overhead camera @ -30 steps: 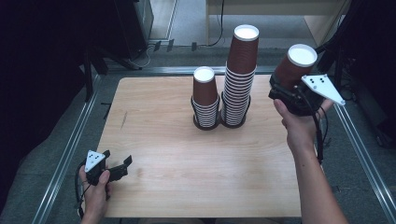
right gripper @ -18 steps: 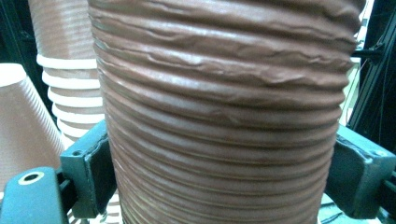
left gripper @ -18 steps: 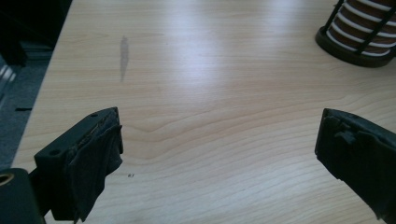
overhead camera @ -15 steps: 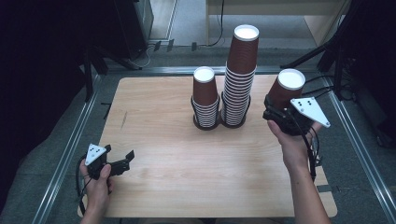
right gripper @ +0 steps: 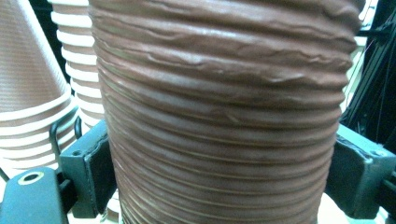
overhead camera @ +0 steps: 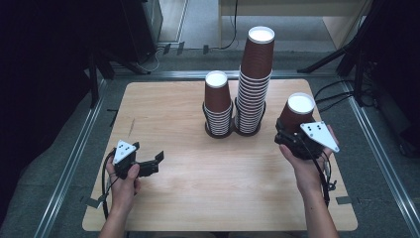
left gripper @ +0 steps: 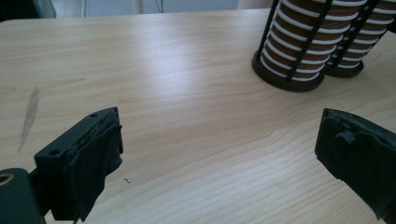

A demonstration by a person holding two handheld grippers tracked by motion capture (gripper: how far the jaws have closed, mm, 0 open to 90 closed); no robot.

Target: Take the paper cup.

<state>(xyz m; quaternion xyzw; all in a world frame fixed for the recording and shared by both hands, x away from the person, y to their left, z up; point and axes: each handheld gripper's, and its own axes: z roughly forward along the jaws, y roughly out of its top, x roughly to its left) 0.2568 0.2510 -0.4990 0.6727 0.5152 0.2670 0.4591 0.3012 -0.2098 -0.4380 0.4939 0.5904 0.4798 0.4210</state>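
Two stacks of upside-down brown paper cups stand at the far middle of the pale wooden table point(overhead camera: 198, 198), each cup a ribbed cone with a white rolled rim, so that the stacks read as brown bands striped with white. The short stack point(overhead camera: 217, 105) and the tall stack point(overhead camera: 254, 82) stand just beside each other, each in a black wire holder point(left gripper: 286, 77) with a round base ring and thin upright rods. To the right of the tall stack, near the table's right edge, the right gripper point(overhead camera: 292, 138) clamps a single brown cup point(overhead camera: 296, 111), also upside down, its white bottom disc facing up. In the right gripper view the cup's wall point(right gripper: 224, 116) is closely ridged and a little crumpled, and the black jaws press on it from both sides. Whether its rim touches the table cannot be told. The left gripper point(overhead camera: 151, 163) is held low over the near left of the table, well apart from the stacks. Its jaws have just been opening and now stand wide, with only smooth, light-grained wood between the matte, rough-edged black pads point(left gripper: 95, 161).
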